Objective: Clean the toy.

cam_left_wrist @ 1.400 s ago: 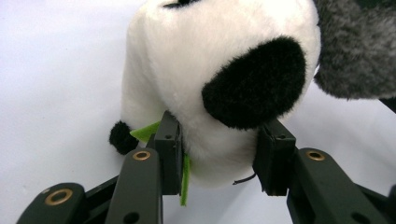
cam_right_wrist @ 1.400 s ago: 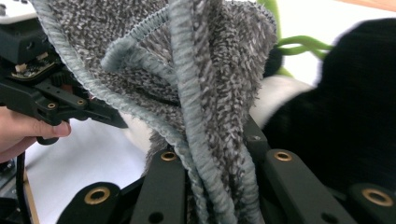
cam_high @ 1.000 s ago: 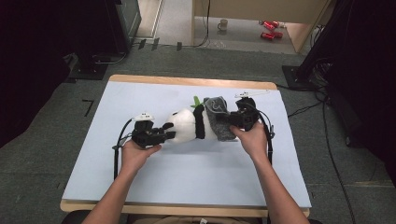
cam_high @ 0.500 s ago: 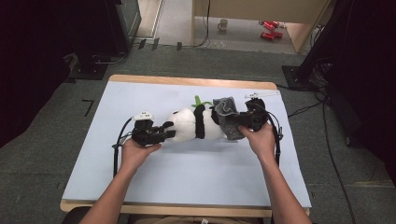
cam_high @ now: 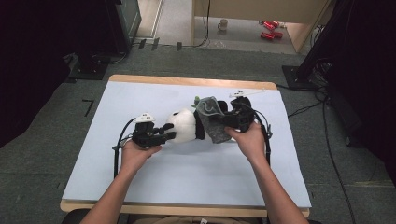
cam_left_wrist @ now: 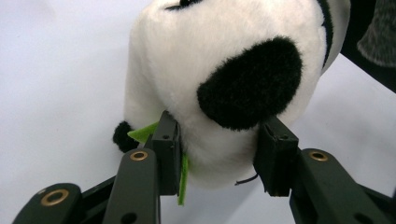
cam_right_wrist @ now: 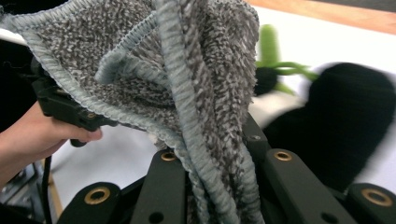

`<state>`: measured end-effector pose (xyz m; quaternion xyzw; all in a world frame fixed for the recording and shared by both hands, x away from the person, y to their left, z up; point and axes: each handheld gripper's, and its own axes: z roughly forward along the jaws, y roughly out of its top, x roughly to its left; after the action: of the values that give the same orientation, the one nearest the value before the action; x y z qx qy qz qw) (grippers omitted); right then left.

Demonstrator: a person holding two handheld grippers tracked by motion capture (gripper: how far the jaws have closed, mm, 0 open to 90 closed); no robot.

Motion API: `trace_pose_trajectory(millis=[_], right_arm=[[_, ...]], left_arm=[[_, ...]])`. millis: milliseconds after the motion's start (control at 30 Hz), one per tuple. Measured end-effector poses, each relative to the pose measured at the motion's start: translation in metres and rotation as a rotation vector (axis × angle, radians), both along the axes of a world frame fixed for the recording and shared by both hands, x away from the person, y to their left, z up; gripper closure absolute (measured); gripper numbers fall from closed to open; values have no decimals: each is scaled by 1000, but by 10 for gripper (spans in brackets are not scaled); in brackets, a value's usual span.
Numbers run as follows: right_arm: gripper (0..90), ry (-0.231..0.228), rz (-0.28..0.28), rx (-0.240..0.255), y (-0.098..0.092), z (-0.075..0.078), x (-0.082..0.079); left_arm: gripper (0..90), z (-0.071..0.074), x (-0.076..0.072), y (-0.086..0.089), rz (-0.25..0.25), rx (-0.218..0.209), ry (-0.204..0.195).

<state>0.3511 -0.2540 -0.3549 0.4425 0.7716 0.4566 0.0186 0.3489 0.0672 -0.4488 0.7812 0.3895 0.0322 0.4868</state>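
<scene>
The person is working on a toy panda (cam_high: 183,126) that is lying on its side near the middle of the table (cam_high: 140,186), and the job looks to be wiping it with a grey cloth (cam_high: 212,119). The left gripper (cam_high: 163,135) is holding the panda steady: in the left gripper view its two jaws are pressing into the white plush on either side of a black patch, with a green felt leaf (cam_left_wrist: 183,175) caught beside one jaw. The right gripper (cam_high: 229,122) is clamping the cloth tightly; in the right gripper view the folded cloth (cam_right_wrist: 187,93) is rising from between its closed jaws and hanging bunched above them. In the high view the cloth is lying over the panda's far end, by its black limb. So the holding and the picking up of the cloth are done, and the wiping is probably under way; how much of the plush is still left to go over cannot be judged from here
</scene>
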Motion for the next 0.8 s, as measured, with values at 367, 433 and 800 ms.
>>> trace_pose_trajectory(millis=[367,433,800], right_arm=[[770,17,142,3,62,-7,-3],[770,35,150,3,69,-12,-3],[768,32,154,-24,72,-26,2]], left_arm=[[577,2,-14,-8,33,-10,-10],[577,4,-17,-11,38,-8,-17],[583,7,-22,-20,49,21,-19]])
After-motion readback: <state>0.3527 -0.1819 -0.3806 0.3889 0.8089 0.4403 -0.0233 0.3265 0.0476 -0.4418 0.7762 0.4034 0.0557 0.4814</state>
